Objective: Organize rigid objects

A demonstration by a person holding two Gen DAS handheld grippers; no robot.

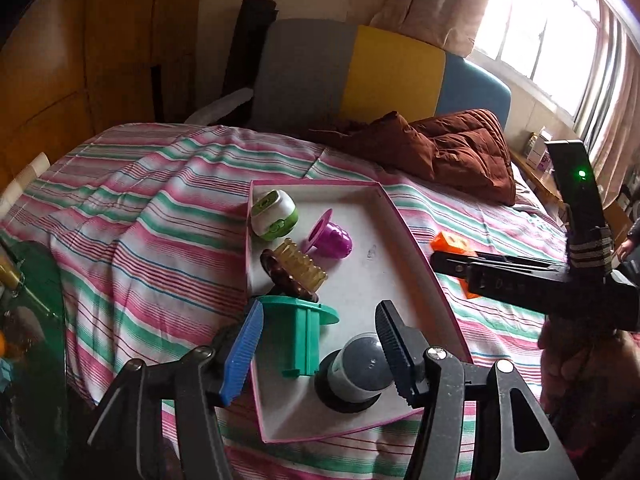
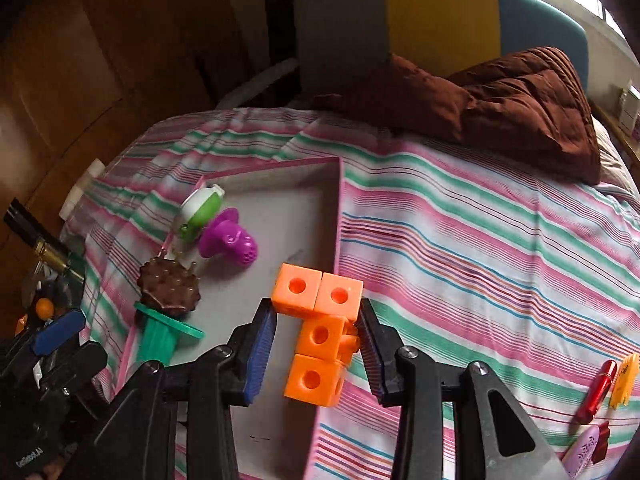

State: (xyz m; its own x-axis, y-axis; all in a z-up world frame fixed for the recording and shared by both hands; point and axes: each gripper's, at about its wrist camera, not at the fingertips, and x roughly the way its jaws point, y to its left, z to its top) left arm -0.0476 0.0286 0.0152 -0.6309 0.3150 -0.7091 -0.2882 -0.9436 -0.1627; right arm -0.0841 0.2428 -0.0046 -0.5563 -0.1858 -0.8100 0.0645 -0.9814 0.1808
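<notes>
Between the right gripper's (image 2: pixel 318 344) fingers sits an orange block cluster (image 2: pixel 320 320), clamped above the tray (image 2: pixel 280 216); the left gripper's (image 1: pixel 320 344) fingers stand apart around a grey cylinder (image 1: pixel 360 364) inside it

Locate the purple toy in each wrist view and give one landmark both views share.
Left wrist view: the purple toy lies in the tray's far half, just right of the green-and-white case.
Right wrist view: the purple toy lies left of centre, in the tray, below-right of the same case.
Shared landmark: the pink-rimmed tray.
</notes>
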